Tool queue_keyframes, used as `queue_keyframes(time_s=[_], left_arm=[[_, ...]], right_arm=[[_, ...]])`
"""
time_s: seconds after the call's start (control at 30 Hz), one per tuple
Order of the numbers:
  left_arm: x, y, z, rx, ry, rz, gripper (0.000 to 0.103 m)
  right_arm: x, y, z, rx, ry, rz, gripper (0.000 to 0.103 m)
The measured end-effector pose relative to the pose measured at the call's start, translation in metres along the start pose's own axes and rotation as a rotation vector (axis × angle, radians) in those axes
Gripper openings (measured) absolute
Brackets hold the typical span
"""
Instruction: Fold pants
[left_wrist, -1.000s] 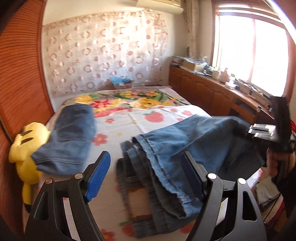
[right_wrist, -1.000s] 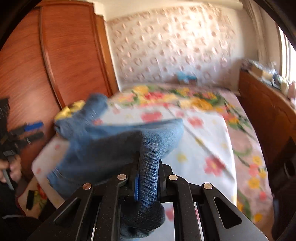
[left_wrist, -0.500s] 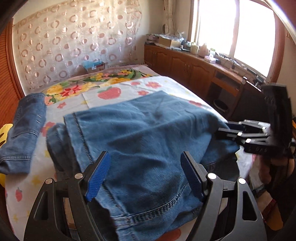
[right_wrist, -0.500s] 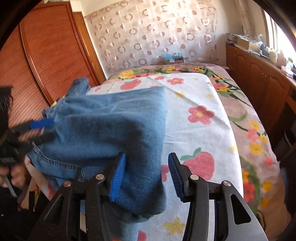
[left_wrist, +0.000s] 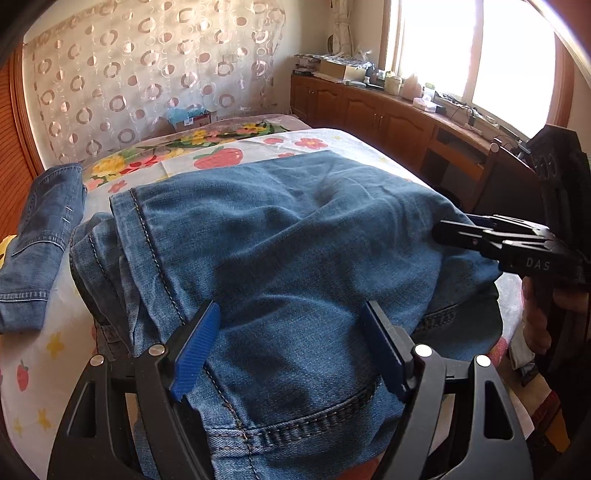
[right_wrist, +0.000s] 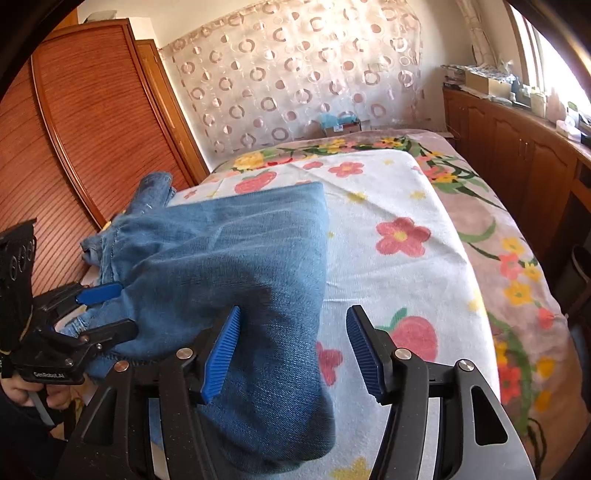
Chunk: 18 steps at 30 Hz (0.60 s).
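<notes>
The folded blue denim pants (left_wrist: 295, 251) are lying on the floral-sheeted bed (right_wrist: 406, 206). The left tool (left_wrist: 291, 347) and right tool (right_wrist: 293, 350) are both gaping apart, gripping nothing.

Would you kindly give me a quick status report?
Left gripper and right gripper open. Jeans folded over on bed. Second jeans lie apart.
</notes>
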<state>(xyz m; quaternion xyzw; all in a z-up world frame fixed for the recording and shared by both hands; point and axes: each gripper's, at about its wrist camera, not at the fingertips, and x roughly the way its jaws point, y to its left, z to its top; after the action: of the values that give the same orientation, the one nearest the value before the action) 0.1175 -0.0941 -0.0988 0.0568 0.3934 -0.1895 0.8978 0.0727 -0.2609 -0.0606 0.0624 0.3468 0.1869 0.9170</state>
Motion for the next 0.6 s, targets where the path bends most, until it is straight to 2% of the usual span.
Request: queue_keyframes(time_s=[0.17, 0.3, 0.33, 0.37, 0.4, 0.47, 0.6], left_arm=[[0.002, -0.001, -0.001, 0.003, -0.002, 0.003, 0.079], [0.003, 0.0, -0.001, 0.004, -0.005, 0.002, 0.079], [0.003, 0.0, -0.001, 0.004, -0.006, 0.002, 0.079], [0.003, 0.001, -0.002, 0.004, -0.007, 0.001, 0.079], [0.003, 0.002, -0.002, 0.002, -0.007, 0.001, 0.079], [0.0, 0.004, -0.002, -0.008, -0.007, -0.002, 0.079], [-0.019, 0.013, -0.002, -0.042, -0.03, -0.02, 0.079]], right_arm=[[0.006, 0.001, 0.003, 0.007, 0.024, 0.012, 0.061], [0.01, 0.0, 0.003, 0.045, 0.033, 0.083, 0.061], [0.01, 0.001, 0.003, 0.045, 0.035, 0.097, 0.055], [0.012, 0.002, 0.003, 0.047, 0.042, 0.127, 0.04], [0.012, 0.004, 0.004, 0.048, 0.041, 0.13, 0.031], [0.005, 0.008, 0.008, 0.037, 0.012, 0.135, 0.02], [-0.015, 0.015, 0.022, 0.033, -0.05, 0.156, 0.017]])
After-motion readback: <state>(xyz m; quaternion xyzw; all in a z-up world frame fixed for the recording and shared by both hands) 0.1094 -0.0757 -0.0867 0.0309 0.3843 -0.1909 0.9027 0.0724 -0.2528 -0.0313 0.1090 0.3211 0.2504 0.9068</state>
